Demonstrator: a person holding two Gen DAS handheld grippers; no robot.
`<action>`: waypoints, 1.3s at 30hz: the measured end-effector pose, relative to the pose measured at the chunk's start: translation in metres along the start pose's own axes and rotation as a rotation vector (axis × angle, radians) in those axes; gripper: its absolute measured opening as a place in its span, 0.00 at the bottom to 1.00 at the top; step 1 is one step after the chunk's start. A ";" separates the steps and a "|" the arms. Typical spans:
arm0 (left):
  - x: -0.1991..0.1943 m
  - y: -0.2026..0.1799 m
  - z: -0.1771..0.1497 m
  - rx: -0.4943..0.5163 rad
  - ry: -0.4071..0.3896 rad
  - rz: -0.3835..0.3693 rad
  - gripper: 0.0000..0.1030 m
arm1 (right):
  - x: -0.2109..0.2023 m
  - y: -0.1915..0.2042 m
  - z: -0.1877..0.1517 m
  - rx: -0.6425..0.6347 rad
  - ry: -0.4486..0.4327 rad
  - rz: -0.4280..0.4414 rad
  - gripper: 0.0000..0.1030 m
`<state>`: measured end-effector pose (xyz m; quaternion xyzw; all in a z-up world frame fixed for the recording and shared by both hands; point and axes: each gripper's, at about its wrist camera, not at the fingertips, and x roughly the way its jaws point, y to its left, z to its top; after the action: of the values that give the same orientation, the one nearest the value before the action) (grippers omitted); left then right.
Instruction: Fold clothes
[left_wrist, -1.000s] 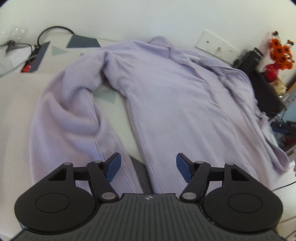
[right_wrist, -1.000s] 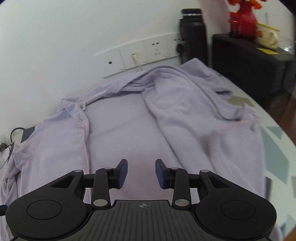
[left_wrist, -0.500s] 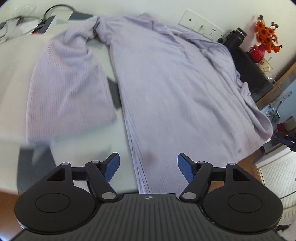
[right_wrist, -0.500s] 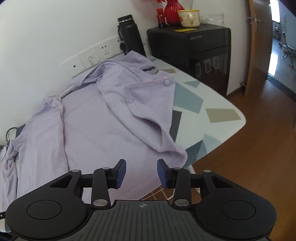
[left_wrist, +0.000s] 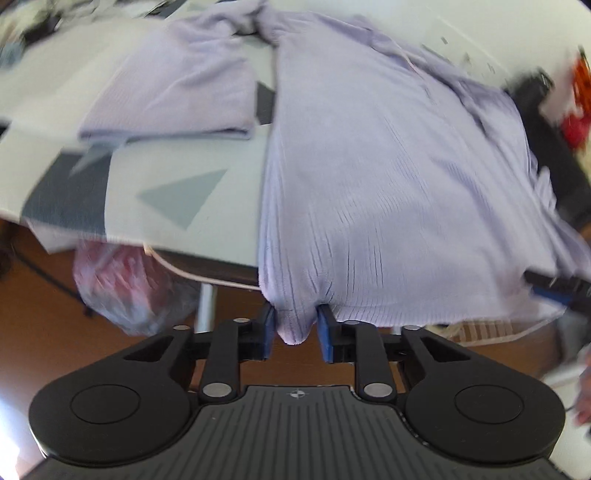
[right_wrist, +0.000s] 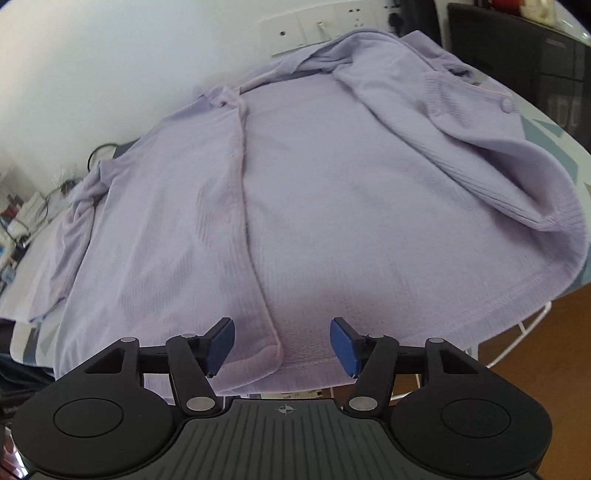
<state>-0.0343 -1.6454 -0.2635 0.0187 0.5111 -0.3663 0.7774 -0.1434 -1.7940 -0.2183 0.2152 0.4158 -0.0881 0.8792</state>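
A lilac ribbed cardigan (left_wrist: 388, 166) lies spread on the table, its bottom hem hanging over the near edge. My left gripper (left_wrist: 294, 334) is shut on a corner of that hem, which bunches between the blue pads. In the right wrist view the cardigan (right_wrist: 332, 192) lies open, front panels apart, one sleeve folded over at the right. My right gripper (right_wrist: 282, 345) is open, its pads on either side of the hem where the front edge ends.
The table (left_wrist: 177, 192) is pale with grey triangles. A red-filled plastic bag (left_wrist: 125, 288) lies on the floor below its edge. A black cabinet (right_wrist: 524, 55) and wall sockets (right_wrist: 314, 27) stand behind. Cables and clutter (right_wrist: 22, 218) lie at the far left.
Both grippers dropped to the cardigan's bottom hem at the table edge. The left one closed on the hem corner. The right one opened wider around the hem.
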 end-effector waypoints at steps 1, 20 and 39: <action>-0.002 0.004 -0.001 -0.019 -0.009 -0.011 0.13 | 0.004 0.007 0.000 -0.037 0.011 -0.004 0.51; -0.029 0.027 -0.010 0.009 -0.029 0.000 0.11 | 0.008 0.012 -0.033 0.000 0.078 0.021 0.09; -0.074 -0.074 0.103 0.170 -0.200 0.121 0.72 | -0.099 -0.124 -0.015 0.217 -0.142 -0.123 0.35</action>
<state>-0.0133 -1.6999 -0.1291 0.0785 0.3960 -0.3609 0.8407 -0.2587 -1.9004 -0.1889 0.2762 0.3530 -0.2012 0.8710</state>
